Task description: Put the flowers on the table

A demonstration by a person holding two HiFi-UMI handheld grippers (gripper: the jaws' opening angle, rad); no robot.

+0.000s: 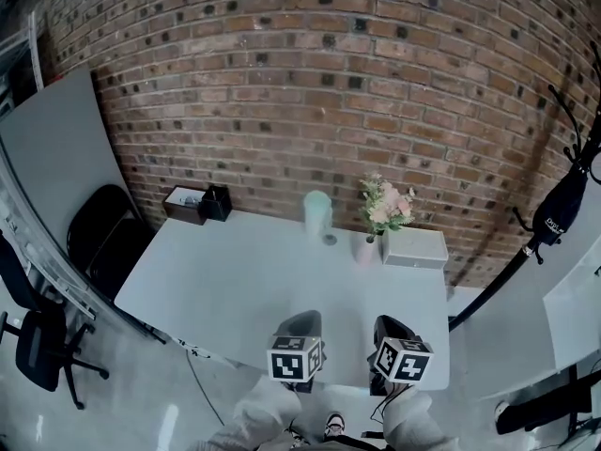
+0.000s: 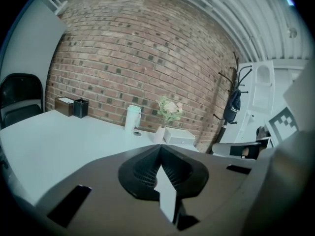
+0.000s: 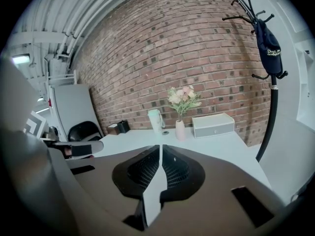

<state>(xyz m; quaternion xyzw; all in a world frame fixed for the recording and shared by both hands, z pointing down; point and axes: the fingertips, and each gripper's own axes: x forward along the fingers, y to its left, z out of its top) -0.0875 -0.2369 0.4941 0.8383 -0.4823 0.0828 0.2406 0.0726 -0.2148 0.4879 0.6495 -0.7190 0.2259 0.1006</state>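
Shut and empty, the dark left gripper point(image 2: 160, 154) and right gripper point(image 3: 161, 154) hung at bottom centre, seemingly finished: pink flowers point(image 1: 386, 205) in a pale vase point(image 1: 364, 248) stood right of centre on the white table point(image 1: 235, 289).

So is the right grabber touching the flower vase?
Apart. In the head view the right gripper is at the near edge of the table, and the flower vase stands at the far edge, with bare tabletop between them.

— Light?
— Cool, even, rather dim. A lamp point(image 3: 20, 59) glows up left of the right claw point(image 3: 161, 149); the table point(image 3: 221, 144) ahead looks washed pale.
— Sharp?
— Soft. The brick wall point(image 3: 197, 48) bows at the edges, corners black.
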